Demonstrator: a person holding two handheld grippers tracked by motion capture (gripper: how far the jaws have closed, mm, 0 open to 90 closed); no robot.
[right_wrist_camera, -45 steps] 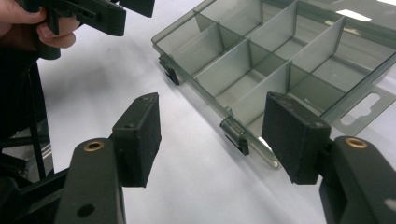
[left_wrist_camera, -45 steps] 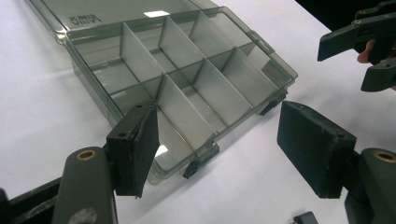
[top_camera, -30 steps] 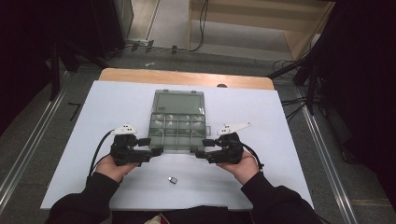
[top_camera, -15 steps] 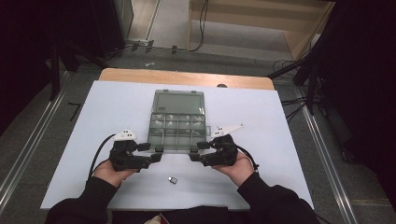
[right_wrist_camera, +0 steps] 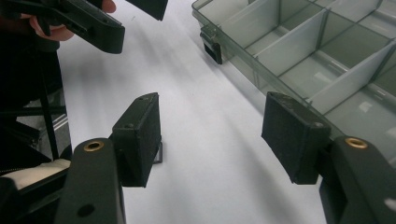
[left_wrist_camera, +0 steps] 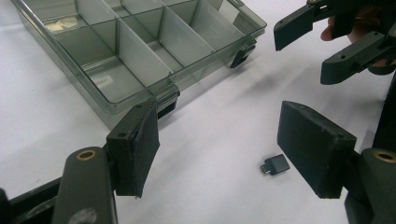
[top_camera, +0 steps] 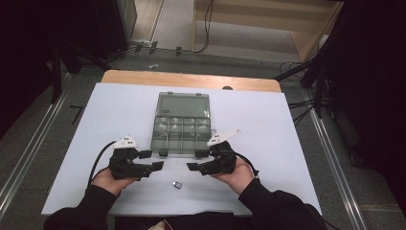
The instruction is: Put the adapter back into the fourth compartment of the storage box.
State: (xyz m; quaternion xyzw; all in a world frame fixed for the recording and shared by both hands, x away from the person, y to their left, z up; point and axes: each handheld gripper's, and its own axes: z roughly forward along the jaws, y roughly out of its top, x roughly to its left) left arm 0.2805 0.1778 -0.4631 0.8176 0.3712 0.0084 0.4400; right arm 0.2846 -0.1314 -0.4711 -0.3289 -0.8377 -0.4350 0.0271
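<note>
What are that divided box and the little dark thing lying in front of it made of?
The divided box looks like smoky, see-through hard plastic: glossy walls, the white table showing through, black clip latches. The little dark thing seems matte dark plastic with a metal-looking tip; too small to be sure.

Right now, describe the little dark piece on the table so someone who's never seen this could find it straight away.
Start at the clear divided organizer box in the middle of the white table. Come toward the person's side, past its two black latches, to the bare patch between the two grippers. The small dark adapter lies there alone, much the smallest thing on the table.
</note>
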